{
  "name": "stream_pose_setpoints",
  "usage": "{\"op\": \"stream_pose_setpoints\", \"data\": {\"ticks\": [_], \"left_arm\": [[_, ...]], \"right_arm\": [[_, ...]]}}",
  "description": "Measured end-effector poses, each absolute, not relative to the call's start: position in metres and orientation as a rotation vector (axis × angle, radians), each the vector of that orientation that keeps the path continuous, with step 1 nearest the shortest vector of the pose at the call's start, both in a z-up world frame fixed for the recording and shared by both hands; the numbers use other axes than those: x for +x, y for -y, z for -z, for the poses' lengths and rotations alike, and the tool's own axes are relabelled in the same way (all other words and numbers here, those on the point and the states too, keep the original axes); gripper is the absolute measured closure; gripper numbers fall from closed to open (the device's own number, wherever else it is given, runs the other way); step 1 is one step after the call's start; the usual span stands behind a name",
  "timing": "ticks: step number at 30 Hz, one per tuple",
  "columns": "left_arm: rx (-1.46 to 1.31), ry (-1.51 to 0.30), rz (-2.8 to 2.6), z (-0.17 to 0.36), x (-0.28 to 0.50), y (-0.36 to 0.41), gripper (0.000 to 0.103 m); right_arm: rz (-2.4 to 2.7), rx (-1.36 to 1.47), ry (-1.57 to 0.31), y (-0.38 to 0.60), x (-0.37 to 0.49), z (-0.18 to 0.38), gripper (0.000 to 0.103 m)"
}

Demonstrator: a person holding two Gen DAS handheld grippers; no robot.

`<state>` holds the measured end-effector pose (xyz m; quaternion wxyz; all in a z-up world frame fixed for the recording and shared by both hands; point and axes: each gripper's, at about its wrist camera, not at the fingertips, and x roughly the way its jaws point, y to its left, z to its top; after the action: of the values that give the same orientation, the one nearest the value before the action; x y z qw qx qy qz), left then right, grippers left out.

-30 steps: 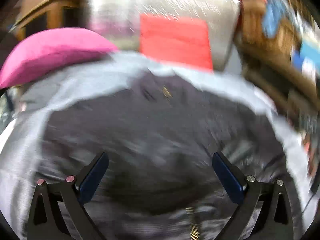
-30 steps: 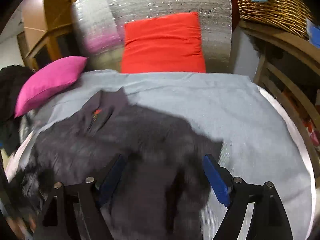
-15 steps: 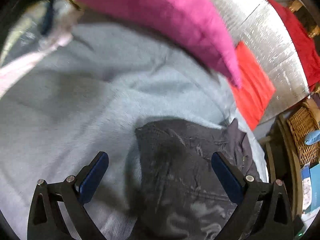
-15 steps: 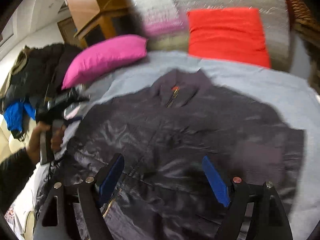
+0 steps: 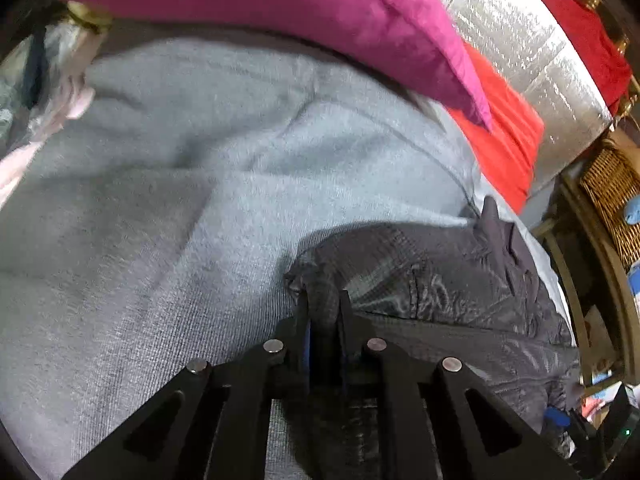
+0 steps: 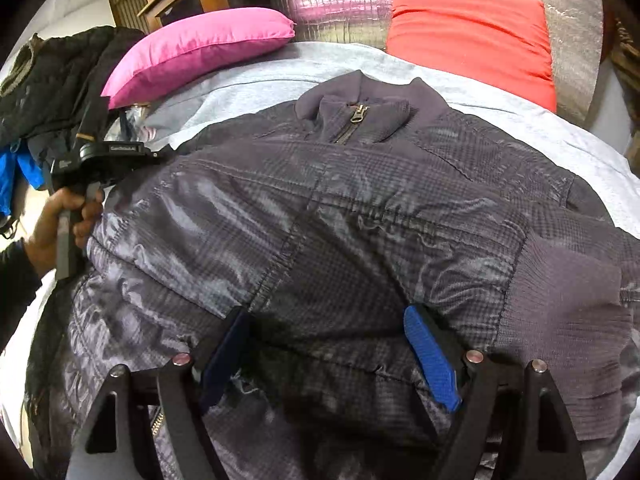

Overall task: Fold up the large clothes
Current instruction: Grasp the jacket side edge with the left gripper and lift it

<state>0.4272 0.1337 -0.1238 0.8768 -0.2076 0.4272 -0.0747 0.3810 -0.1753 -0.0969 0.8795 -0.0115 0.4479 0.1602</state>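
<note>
Your left claw (image 5: pixel 323 312) pinches the jacket's (image 6: pixel 340 216) left edge. Your right claw (image 6: pixel 332 356) is spread wide above its near hem. The jacket lies flat, zipped, on the grey bed (image 6: pixel 520 120), collar far.

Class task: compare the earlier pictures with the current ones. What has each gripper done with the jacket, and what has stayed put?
The left gripper, open half a second ago, has shut on the edge of the dark jacket. The right gripper stays open above the jacket. The pink pillow and red cushion have not moved.
</note>
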Motion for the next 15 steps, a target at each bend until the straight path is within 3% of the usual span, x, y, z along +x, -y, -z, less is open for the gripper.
{"op": "stream_pose_setpoints", "data": {"ticks": [2, 5, 9, 10, 13, 15], "left_arm": [[-0.428, -0.878, 0.126, 0.114, 0.423, -0.134, 0.078], [-0.423, -0.829, 0.079, 0.09, 0.407, -0.143, 0.074], [-0.473, -0.77, 0.131, 0.066, 0.364, -0.157, 0.045], [-0.457, -0.768, 0.146, 0.064, 0.355, -0.151, 0.044], [-0.38, -0.828, 0.17, 0.077, 0.34, -0.135, 0.045], [-0.296, -0.935, 0.118, 0.106, 0.344, -0.126, 0.081]], "right_arm": [[-0.337, -0.024, -0.937, 0.176, 0.381, 0.097, 0.02], [-0.338, -0.023, -0.935, 0.176, 0.381, 0.097, 0.02], [-0.335, -0.011, -0.92, 0.179, 0.381, 0.096, 0.02], [-0.334, -0.008, -0.918, 0.179, 0.38, 0.096, 0.02], [-0.335, 0.002, -0.915, 0.179, 0.379, 0.096, 0.02], [-0.333, 0.006, -0.923, 0.179, 0.379, 0.095, 0.02]]}}
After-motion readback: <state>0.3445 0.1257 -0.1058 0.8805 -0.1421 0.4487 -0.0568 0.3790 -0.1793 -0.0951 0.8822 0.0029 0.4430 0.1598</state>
